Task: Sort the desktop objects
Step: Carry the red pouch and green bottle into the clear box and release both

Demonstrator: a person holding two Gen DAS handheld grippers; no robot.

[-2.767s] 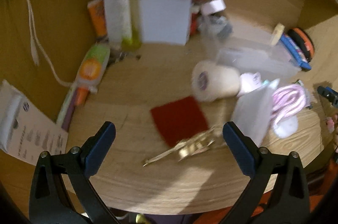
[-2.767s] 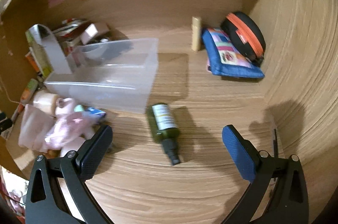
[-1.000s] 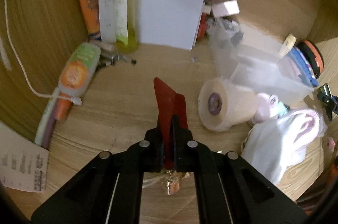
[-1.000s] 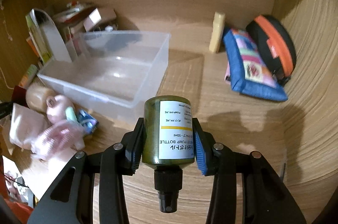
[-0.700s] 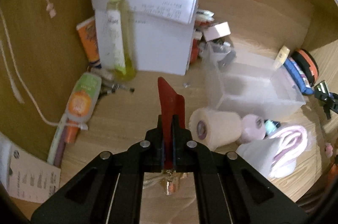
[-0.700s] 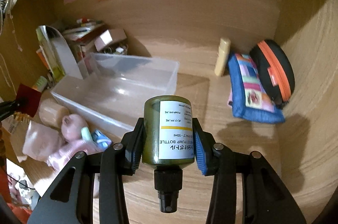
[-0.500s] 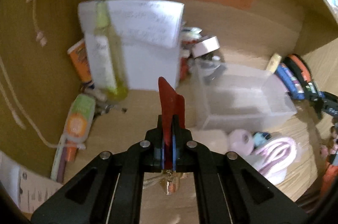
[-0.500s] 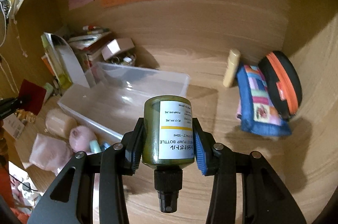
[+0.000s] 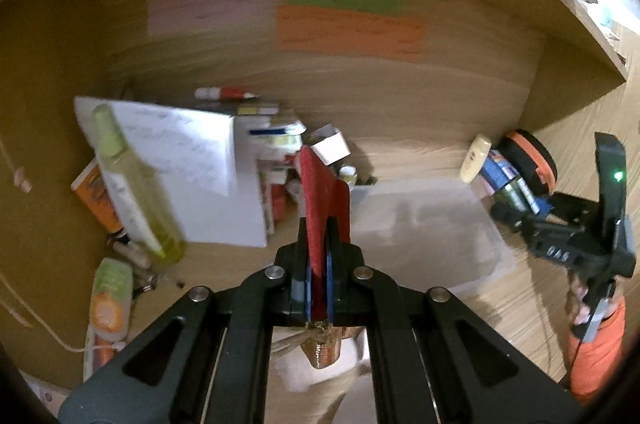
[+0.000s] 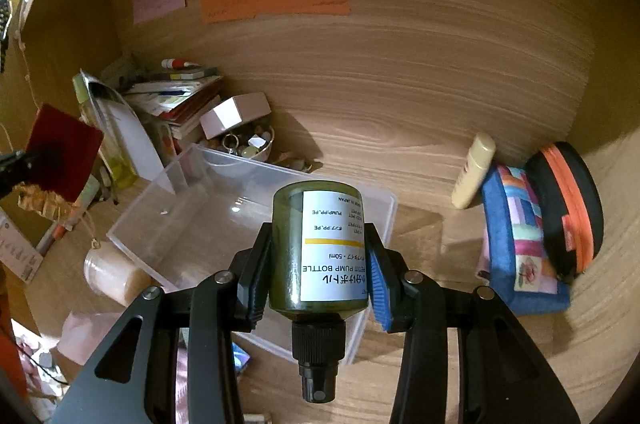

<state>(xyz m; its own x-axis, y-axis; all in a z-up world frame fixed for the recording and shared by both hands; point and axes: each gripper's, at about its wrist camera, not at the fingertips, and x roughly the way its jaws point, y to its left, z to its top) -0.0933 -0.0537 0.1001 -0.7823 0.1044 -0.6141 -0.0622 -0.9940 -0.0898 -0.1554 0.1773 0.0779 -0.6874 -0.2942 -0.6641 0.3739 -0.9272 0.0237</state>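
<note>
Left gripper (image 9: 318,260), aimed downward at a slant over the wooden desk (image 9: 432,151); jaws pressed tight on a red card (image 9: 324,183) that stands on edge between the pads, gold tassel (image 9: 322,348) dangling beneath. Card raised clear of the desk, in front of the clear plastic bin (image 9: 424,224) and the white paper stand (image 9: 208,175); yellow-green bottle (image 9: 132,183) leaning at left. Right gripper (image 9: 520,214) visible at the right edge of the left wrist view, gripped by a hand (image 9: 580,300) above an orange sleeve (image 9: 596,348).

Right gripper (image 10: 318,264), likewise tilted downward; jaws clamped on the sides of a green pump bottle (image 10: 318,252), black nozzle toward the camera, label inverted. Bottle held in the air above the near right corner of the clear plastic bin (image 10: 192,224). Red card (image 10: 64,155) at far left in the left gripper (image 10: 20,163). Blue patchwork pouch (image 10: 520,240), black-and-orange case (image 10: 568,212) and cream tube (image 10: 472,171) against the right wall, well apart from the bin.
</note>
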